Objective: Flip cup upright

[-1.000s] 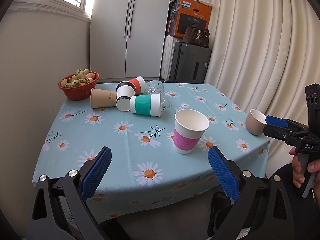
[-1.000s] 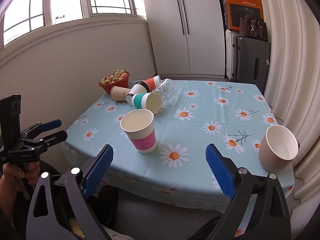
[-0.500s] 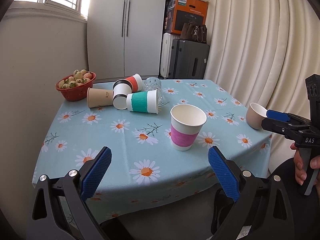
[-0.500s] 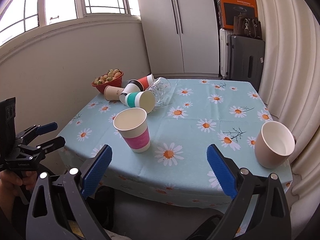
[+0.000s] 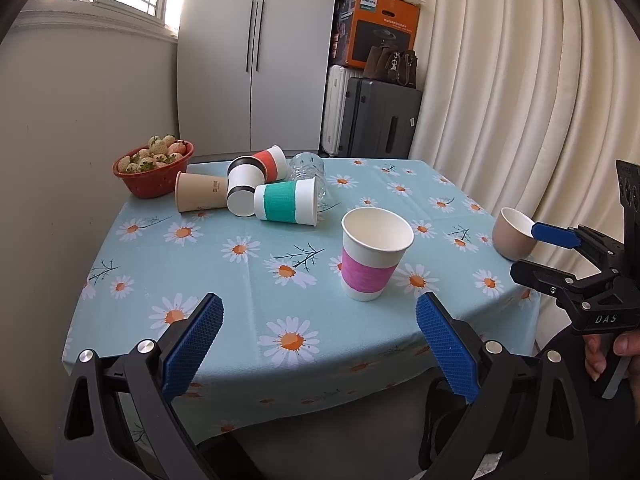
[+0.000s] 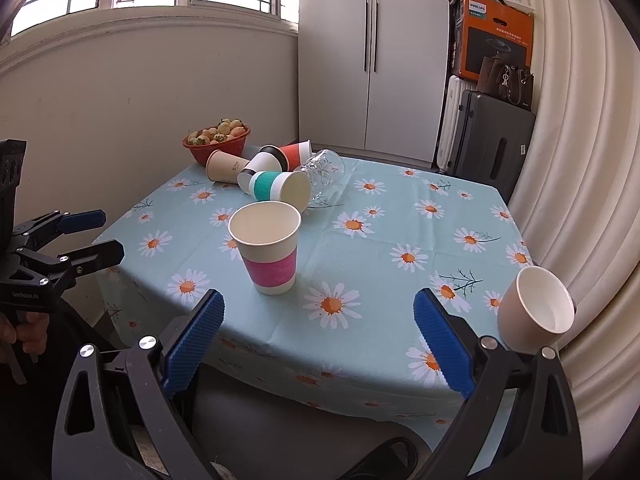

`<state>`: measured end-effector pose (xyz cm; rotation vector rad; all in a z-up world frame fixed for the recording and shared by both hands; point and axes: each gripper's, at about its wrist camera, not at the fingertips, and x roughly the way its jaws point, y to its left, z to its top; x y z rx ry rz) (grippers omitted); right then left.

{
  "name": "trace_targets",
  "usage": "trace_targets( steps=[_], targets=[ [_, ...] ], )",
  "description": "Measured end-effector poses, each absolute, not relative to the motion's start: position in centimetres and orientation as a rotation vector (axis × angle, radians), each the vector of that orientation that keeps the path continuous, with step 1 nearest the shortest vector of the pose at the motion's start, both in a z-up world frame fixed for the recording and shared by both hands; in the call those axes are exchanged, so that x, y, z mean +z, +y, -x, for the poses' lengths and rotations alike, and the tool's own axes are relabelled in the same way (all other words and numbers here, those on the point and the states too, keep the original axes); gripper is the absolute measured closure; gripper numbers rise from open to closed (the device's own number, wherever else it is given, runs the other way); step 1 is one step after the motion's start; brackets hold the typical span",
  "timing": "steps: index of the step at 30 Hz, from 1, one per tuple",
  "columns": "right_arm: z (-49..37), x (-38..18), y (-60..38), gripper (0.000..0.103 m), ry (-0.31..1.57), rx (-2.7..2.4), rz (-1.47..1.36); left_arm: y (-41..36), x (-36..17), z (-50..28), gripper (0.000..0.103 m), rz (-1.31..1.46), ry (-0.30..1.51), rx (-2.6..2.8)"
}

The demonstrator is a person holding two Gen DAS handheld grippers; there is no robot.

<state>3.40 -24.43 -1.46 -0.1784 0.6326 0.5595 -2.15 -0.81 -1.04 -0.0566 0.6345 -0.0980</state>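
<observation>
Pink-banded cup (image 5: 375, 252) stands upright near the tabletop's front edge — I hold both grippers (image 5: 320, 344) (image 6: 318, 340) released, off the table.

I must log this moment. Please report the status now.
Left gripper and right gripper open, empty, short of the table. Pink cup upright; teal cup lying in the pile. Path clear.
</observation>
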Motion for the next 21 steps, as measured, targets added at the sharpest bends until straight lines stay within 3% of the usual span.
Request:
trace_targets(
  steps=[21],
  targets=[
    [-3.72,-1.26,-25.44,0.008,0.632,0.542,0.126,-1.28,-1.41,1.94,0.008,0.053,0.647,-0.094]
  ],
)
